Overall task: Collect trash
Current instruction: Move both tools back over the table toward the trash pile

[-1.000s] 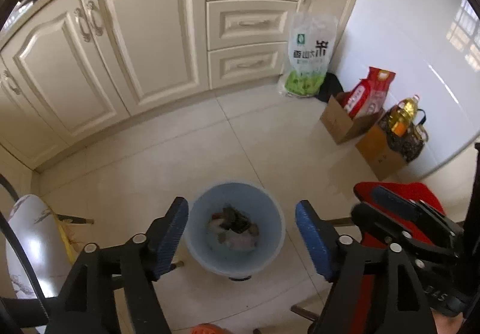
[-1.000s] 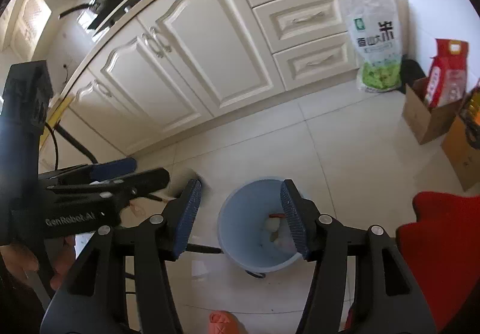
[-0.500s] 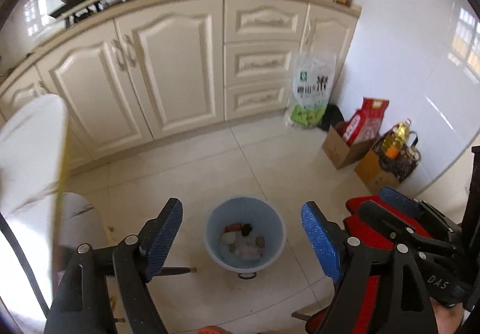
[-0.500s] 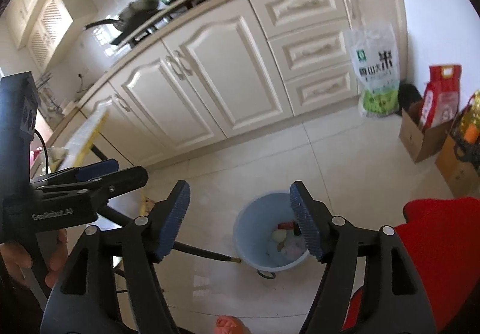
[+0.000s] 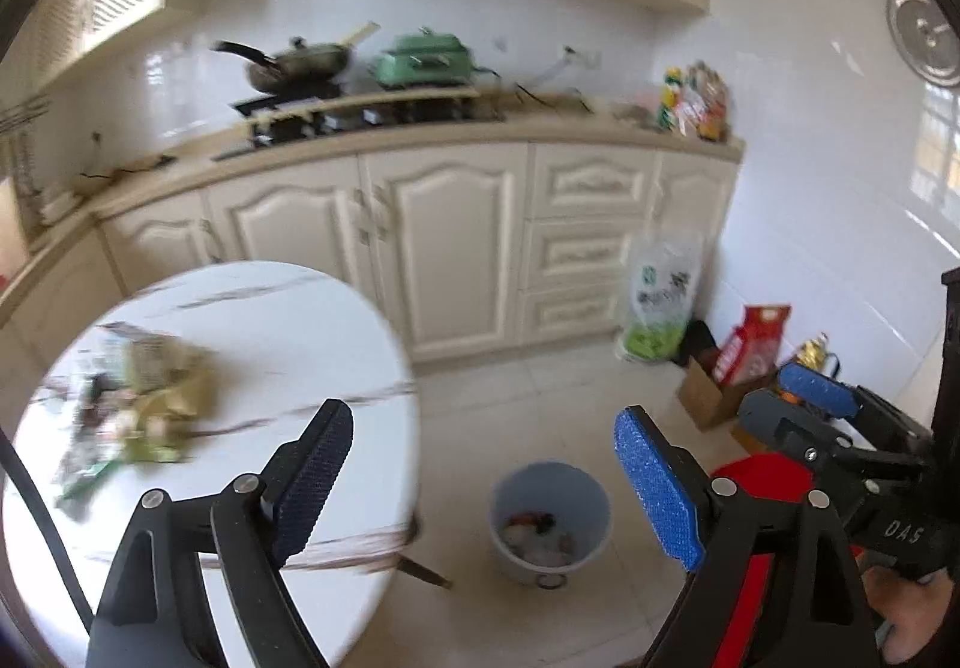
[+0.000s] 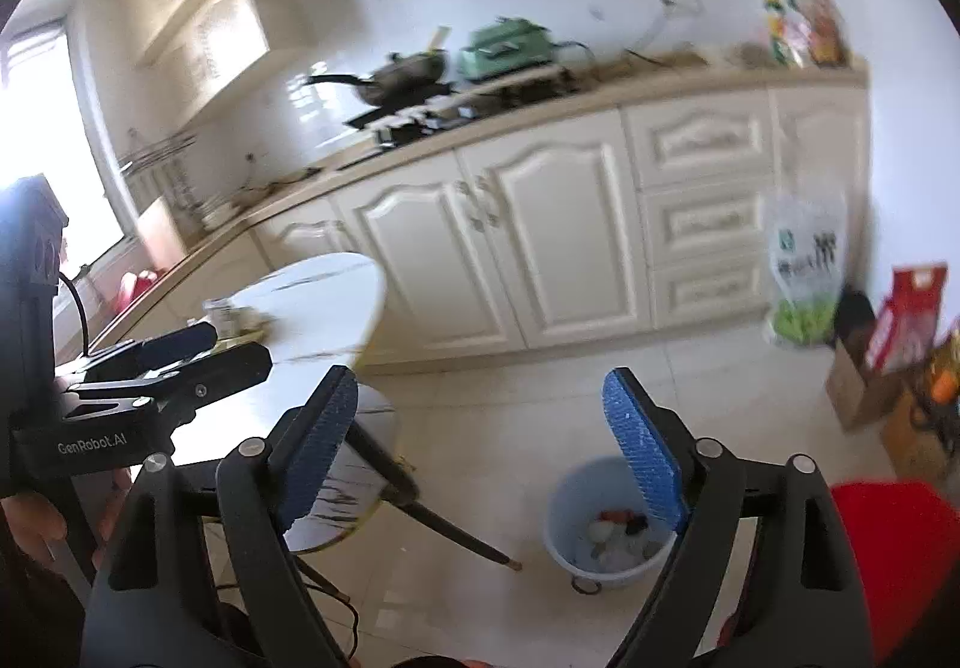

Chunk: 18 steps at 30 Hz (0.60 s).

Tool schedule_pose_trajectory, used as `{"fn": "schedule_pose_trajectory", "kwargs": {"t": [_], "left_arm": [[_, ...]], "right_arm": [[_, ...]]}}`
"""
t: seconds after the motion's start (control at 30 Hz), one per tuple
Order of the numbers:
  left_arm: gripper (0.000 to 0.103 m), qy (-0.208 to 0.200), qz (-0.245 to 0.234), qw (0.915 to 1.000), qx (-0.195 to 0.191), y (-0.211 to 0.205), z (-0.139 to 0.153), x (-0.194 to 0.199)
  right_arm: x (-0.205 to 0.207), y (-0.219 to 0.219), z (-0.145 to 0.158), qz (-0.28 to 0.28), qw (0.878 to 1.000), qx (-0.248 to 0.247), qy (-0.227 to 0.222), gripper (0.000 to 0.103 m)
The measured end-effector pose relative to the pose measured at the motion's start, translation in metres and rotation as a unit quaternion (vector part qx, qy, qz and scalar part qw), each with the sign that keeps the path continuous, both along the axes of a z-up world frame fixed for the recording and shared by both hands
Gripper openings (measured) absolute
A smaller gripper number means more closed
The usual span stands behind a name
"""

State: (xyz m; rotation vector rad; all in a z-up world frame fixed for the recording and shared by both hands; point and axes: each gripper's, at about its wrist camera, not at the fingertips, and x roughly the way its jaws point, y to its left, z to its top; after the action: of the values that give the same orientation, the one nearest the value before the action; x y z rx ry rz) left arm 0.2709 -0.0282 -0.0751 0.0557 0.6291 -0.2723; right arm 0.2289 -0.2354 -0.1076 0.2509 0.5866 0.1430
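A pale blue bin [image 5: 550, 521] stands on the tiled floor with several scraps inside; it also shows in the right wrist view [image 6: 603, 524]. A blurred heap of wrappers and paper trash [image 5: 135, 404] lies on the round white marble table [image 5: 288, 326]. My left gripper [image 5: 483, 479] hangs high above the floor, its jaws opening, with nothing between them. My right gripper [image 6: 480, 452] is likewise opening and holds nothing. Each gripper shows in the other's view: the right one [image 5: 834, 416] at the right, the left one [image 6: 174, 356] at the left over the table [image 6: 318, 302].
Cream cabinets [image 5: 444, 242] run along the back with a wok [image 5: 300, 59] and a green appliance [image 5: 429, 59] on the counter. A rice bag [image 5: 660, 302], cardboard boxes [image 5: 711, 398] and an oil bottle sit by the right wall. A red stool [image 6: 894, 554] stands near the bin.
Both grippers rose well above the bin and tilted up, so the counter and table came into view. The left one swung left toward the table. Both sets of jaws spread wider.
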Motion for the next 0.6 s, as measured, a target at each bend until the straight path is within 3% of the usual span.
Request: {"fn": "schedule_pose_trajectory", "kwargs": {"t": [0.27, 0.6], "left_arm": [[0.093, -0.025, 0.086, 0.9960, 0.007, 0.117, 0.008, -0.070], [0.094, 0.015, 0.193, 0.9803, 0.038, 0.234, -0.026, -0.069]], "right_arm": [[0.027, 0.113, 0.031, 0.095, 0.995, -0.018, -0.007, 0.085], [0.094, 0.233, 0.011, 0.175, 0.983, -0.046, 0.039, 0.089]]}}
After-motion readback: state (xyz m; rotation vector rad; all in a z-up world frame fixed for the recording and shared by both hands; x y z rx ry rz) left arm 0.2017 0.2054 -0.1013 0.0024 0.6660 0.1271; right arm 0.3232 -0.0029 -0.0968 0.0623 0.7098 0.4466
